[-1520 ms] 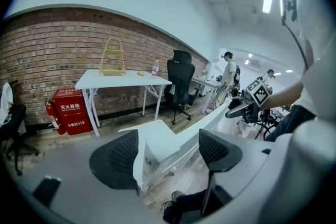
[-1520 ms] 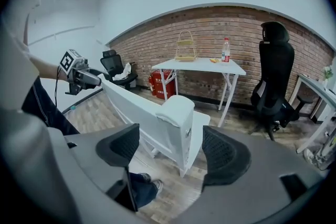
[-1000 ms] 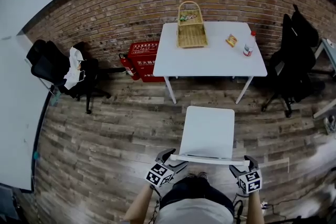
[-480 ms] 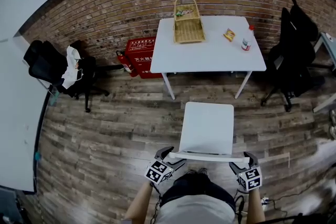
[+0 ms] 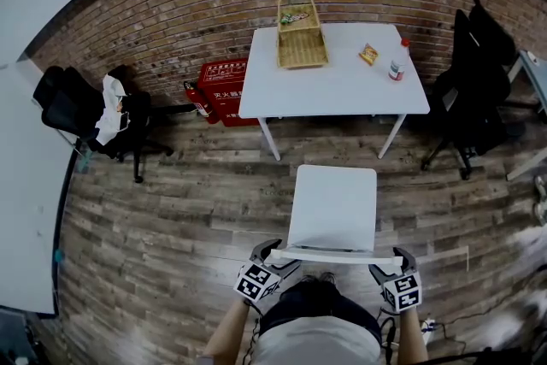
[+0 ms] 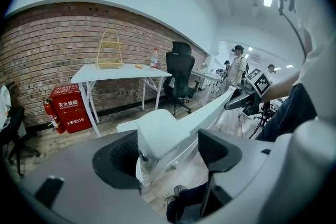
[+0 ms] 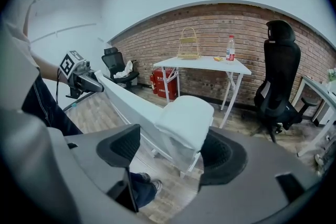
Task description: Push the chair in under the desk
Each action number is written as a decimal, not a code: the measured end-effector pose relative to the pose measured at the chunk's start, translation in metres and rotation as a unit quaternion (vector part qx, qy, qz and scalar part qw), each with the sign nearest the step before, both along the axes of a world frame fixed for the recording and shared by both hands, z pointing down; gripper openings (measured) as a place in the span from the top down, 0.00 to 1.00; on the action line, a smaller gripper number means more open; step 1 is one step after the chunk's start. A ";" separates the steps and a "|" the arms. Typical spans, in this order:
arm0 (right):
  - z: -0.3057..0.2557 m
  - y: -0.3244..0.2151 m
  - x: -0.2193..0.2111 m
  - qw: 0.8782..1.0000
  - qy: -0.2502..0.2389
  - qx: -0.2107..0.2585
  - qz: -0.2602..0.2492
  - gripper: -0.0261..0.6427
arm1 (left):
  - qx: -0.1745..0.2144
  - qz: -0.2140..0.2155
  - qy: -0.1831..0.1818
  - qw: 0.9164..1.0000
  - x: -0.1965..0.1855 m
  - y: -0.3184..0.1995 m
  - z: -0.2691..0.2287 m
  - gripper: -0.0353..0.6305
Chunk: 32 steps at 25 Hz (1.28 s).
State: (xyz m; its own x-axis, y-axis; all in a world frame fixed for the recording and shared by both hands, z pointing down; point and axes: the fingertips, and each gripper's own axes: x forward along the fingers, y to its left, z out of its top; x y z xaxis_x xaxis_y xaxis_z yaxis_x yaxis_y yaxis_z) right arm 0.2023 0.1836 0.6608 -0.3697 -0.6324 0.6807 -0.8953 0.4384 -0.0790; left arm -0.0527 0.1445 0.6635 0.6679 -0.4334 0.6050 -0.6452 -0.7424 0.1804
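Two hands ready a push: the left gripper point(image 5: 273, 253) and right gripper point(image 5: 395, 257) each straddle a top corner of the smooth white moulded chair point(image 5: 335, 205), fingers apart rather than clamped. Its backrest runs left to right, equally near both. The flat white table point(image 5: 342, 94) stands straight ahead, far across the plank floor point(image 5: 188, 209).

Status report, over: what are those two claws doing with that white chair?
Left gripper, right gripper: jaws apart round the backrest ends. Chair short of desk. Nothing on the floor between.
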 end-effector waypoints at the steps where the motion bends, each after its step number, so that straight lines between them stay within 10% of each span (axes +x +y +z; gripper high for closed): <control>1: 0.000 0.000 0.000 1.000 0.000 -0.001 0.000 0.43 | 0.001 -0.002 -0.001 1.000 0.001 0.000 0.001 0.42; 32: 0.008 -0.061 0.026 0.999 0.016 -0.016 -0.036 0.43 | 0.004 -0.038 -0.023 0.999 0.021 -0.043 0.003 0.42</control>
